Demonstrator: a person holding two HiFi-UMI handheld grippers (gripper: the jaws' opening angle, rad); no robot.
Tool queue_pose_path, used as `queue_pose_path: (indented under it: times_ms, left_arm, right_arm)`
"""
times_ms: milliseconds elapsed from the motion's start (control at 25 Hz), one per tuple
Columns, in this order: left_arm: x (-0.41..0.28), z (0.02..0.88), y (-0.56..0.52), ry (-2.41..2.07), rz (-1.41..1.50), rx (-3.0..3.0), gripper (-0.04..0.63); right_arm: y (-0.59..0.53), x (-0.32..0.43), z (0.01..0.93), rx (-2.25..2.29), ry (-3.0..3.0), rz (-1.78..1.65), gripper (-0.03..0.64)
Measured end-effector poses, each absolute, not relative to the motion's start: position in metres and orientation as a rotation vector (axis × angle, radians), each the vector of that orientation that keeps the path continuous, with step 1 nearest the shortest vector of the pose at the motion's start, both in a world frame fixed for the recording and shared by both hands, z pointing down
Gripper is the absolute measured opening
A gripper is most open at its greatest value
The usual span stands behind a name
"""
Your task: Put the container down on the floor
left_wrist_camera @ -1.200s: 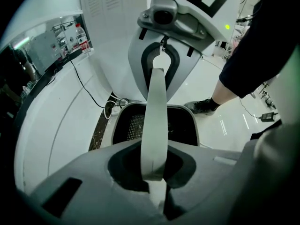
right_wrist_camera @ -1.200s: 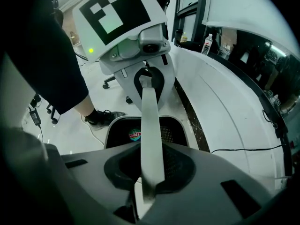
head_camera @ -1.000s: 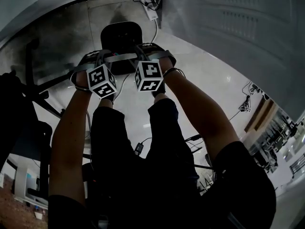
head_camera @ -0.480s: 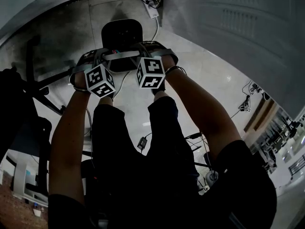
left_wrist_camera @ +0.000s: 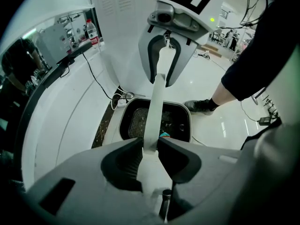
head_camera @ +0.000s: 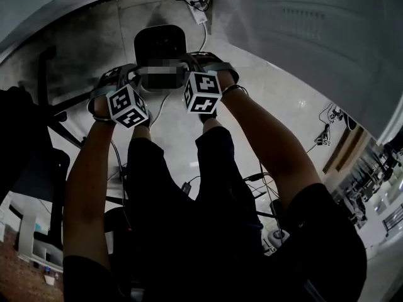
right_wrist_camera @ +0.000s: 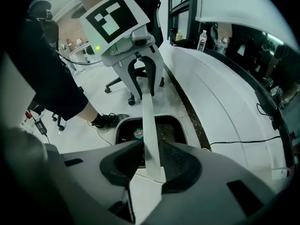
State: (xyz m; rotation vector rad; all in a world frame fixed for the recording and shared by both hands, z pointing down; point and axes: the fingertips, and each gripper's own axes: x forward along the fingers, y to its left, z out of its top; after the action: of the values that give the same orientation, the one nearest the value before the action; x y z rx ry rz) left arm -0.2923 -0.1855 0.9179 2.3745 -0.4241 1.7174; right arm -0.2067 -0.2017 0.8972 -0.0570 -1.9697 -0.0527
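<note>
Jaws on my left gripper [left_wrist_camera: 150, 146] stand spread, having just been opening, with the container's pale handle strip [left_wrist_camera: 157, 102] between their tips. The strip runs across to my right gripper [right_wrist_camera: 150, 146], whose jaws have also been opening around it. Below both, the black-lined container [left_wrist_camera: 180, 115] sits on the white floor [left_wrist_camera: 79, 116], near a shoe [left_wrist_camera: 199, 106].

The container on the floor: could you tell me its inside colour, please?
The container is black inside, pale-rimmed; clearest in left gripper view.

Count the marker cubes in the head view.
2: one cube left, the other right, both just below the container in the picture. None looks hidden.
</note>
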Motion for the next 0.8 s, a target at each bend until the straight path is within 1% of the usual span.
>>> queue_pose_path:
  times_ms: [600, 800]
  left_arm:
    - [-0.302, 0.900, -0.179, -0.333, 1.790, 2.351, 0.110]
    - [-0.304, 0.882, -0.180, -0.395, 1.739, 2.332, 0.110]
  right_arm:
    - [-0.199, -0.201, 0.878, -0.071, -1.934, -0.015, 0.103]
    - [-0.194, -0.204, 0.869, -0.039, -1.958, 0.097, 0.103]
